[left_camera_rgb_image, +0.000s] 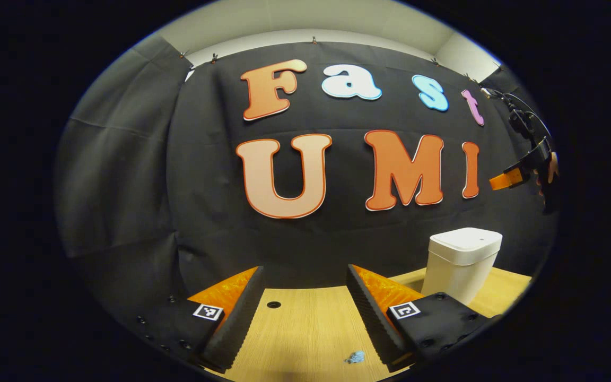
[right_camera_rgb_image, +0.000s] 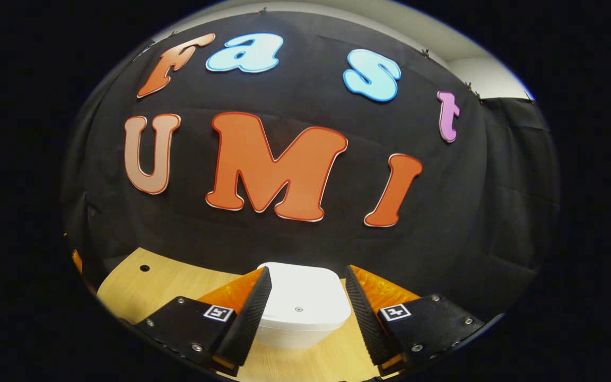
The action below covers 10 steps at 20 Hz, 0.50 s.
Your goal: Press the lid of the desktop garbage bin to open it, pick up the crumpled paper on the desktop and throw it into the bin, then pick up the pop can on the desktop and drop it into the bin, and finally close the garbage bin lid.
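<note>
Right gripper (right_camera_rgb_image: 304, 307) is held above the garbage bin (right_camera_rgb_image: 297, 313), which sits at the lower centre of the right gripper view, framed between the two fingers. Its fingers stand apart with nothing between them, and neither finger touches the bin. The lid (right_camera_rgb_image: 303, 300) lies flat and closed, with a small round mark near its middle.

Left gripper (left_camera_rgb_image: 305, 307) occupies the bottom of the left gripper view. Its fingers are likewise spread apart and empty, held over the wooden desktop (left_camera_rgb_image: 305, 329). A small bluish scrap (left_camera_rgb_image: 354, 357) lies on the desktop at the lower centre, between the fingers; whether it is the crumpled paper is too small to tell. In this view the bin stands at the lower right, behind the inner finger, and the right gripper appears at the far right edge, above the bin.

Step in hand, as judged from the closed lid: pressing the lid to release it.

Procedure for a clean press:
- Bring the right gripper straight down, keeping the bin centred between the fingers.
- Contact the lid with one fingertip or with the fingers brought together, so that force lands on a single spot.
- Press on the lid surface, not the rim, and push vertically to avoid tipping or sliding the bin.
- Release promptly and lift clear, leaving room for the lid to swing up.
- Keep the left gripper well apart from the bin during the press.
</note>
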Tool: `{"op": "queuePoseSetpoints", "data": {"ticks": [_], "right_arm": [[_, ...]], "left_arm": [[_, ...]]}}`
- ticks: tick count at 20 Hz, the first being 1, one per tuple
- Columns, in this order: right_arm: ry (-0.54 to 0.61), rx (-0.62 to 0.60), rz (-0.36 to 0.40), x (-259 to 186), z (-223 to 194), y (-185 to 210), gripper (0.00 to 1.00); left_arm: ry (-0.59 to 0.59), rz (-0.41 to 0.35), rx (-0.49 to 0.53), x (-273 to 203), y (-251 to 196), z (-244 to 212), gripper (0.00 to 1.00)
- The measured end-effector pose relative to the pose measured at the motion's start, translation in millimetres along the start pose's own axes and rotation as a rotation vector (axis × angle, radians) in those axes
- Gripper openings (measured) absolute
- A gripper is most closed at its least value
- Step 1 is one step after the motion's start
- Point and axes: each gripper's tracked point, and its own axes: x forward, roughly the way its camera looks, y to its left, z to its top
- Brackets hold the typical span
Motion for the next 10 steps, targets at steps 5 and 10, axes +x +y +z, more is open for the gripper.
{"op": "queuePoseSetpoints", "data": {"ticks": [5, 10], "right_arm": [[0.242, 0.030, 0.089, 42.6, -42.1, 1.4, 0.54], [0.397, 0.126, 0.164, 69.0, -74.5, 11.8, 0.12]], "left_arm": [[0.030, 0.056, 0.004, -1.7, -4.8, -8.7, 0.98], [0.057, 0.094, 0.021, -1.4, -8.0, -14.8, 0.98]]}}
